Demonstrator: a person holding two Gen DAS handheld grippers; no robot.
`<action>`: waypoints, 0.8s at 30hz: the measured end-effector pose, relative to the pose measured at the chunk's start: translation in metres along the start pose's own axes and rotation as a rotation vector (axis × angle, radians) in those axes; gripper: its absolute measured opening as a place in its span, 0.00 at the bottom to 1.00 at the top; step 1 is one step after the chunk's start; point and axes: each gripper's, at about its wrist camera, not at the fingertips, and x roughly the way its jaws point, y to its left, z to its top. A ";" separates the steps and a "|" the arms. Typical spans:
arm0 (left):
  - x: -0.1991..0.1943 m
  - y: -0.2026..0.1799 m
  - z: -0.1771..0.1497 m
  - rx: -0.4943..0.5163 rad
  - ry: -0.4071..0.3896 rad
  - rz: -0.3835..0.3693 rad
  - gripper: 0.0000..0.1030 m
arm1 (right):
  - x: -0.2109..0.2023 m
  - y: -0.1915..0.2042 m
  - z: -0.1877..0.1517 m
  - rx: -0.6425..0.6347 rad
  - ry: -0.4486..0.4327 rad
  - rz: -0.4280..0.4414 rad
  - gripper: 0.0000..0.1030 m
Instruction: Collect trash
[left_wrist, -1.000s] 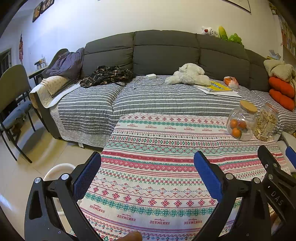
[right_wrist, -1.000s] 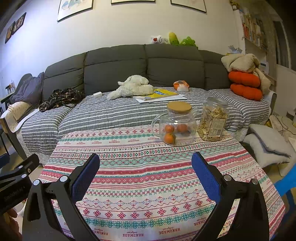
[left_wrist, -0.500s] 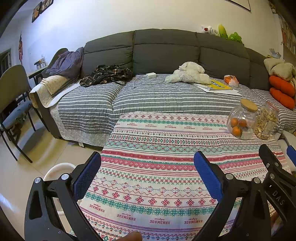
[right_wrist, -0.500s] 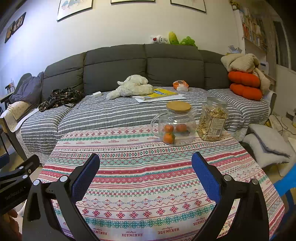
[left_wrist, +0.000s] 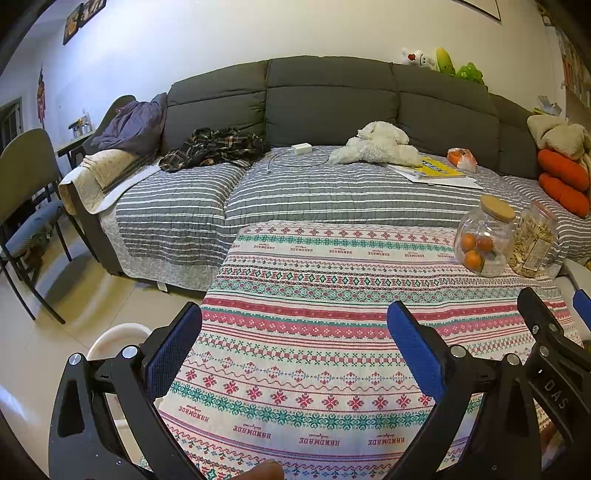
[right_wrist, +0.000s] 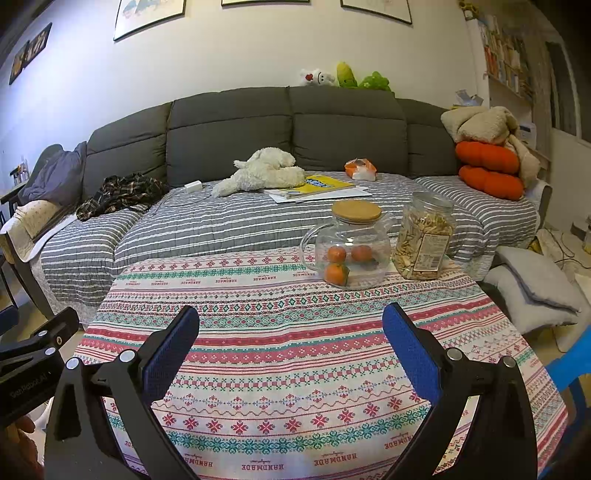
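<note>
Both grippers hang over the near edge of the worktop (right_wrist: 295, 332), with its red-and-green patterned cloth, jaws spread wide and empty: left gripper (left_wrist: 295, 354), right gripper (right_wrist: 291, 350). No trash shows on the cloth. The likeliest candidate is the crumpled orange-and-white snack bag (right_wrist: 360, 169) far back on the grey striped sofa (right_wrist: 240, 221), just right of the yellow booklet (right_wrist: 321, 183).

The risk, as I judge it: a reach across could clip the round glass jug with a cork lid (right_wrist: 349, 247), holding three oranges, or the clear plastic jar of biscuit sticks (right_wrist: 424, 236) just beside it; both stand far right. A white bin rim (left_wrist: 118, 336) peeks out at floor level, near left.
</note>
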 end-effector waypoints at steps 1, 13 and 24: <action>0.000 0.000 0.000 0.000 0.000 0.000 0.93 | 0.000 0.000 0.000 0.001 0.000 0.000 0.94; 0.001 0.000 0.000 0.001 0.003 0.000 0.93 | 0.000 -0.003 -0.001 -0.001 0.002 -0.001 0.94; 0.001 -0.001 0.000 0.000 0.003 0.001 0.93 | 0.001 -0.005 -0.001 -0.003 0.004 -0.002 0.94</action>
